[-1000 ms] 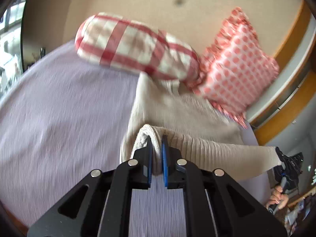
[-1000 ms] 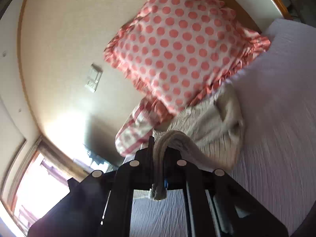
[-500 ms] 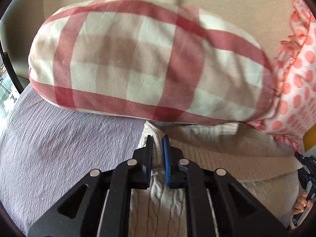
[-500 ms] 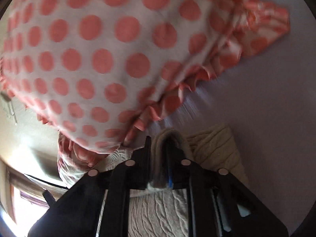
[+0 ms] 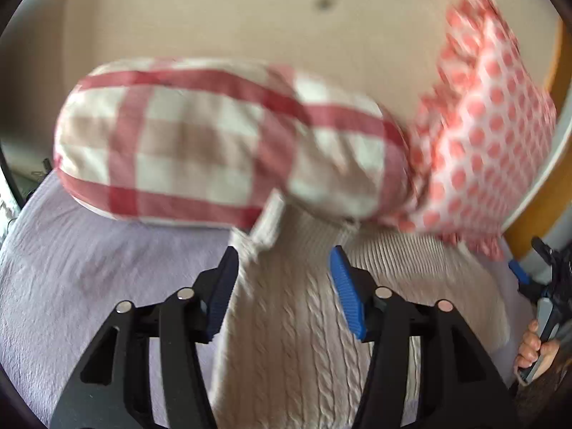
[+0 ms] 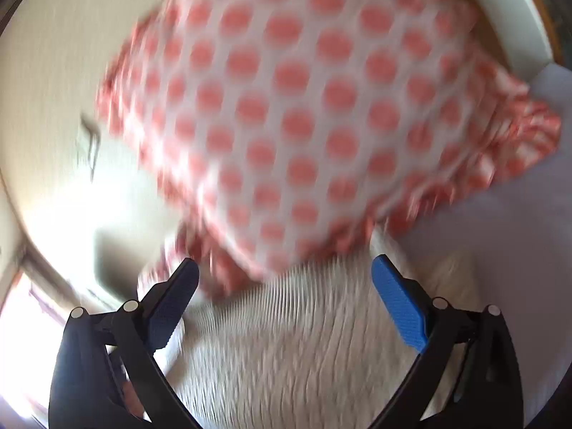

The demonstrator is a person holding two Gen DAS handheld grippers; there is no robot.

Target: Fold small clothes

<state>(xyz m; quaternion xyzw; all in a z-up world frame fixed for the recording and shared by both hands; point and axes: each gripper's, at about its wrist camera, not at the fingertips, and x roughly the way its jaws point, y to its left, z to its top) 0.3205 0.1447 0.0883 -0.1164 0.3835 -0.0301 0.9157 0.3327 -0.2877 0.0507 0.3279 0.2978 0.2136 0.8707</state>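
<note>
A cream cable-knit sweater lies on the lilac bedspread, its far end against the pillows. My left gripper is open just above it, jaws wide apart, holding nothing. In the right wrist view the same sweater lies below my right gripper, which is also open and empty. The right gripper also shows at the right edge of the left wrist view, held by a hand. Both views are blurred by motion.
A red-and-white checked pillow and a pink polka-dot pillow lean on the beige wall at the bed's head. The polka-dot pillow fills the right wrist view. A wooden frame borders the right.
Both grippers were shut on folds of the sweater; both have now opened and let it go. The sweater lies folded toward the pillows, and both cameras have pulled back slightly.
</note>
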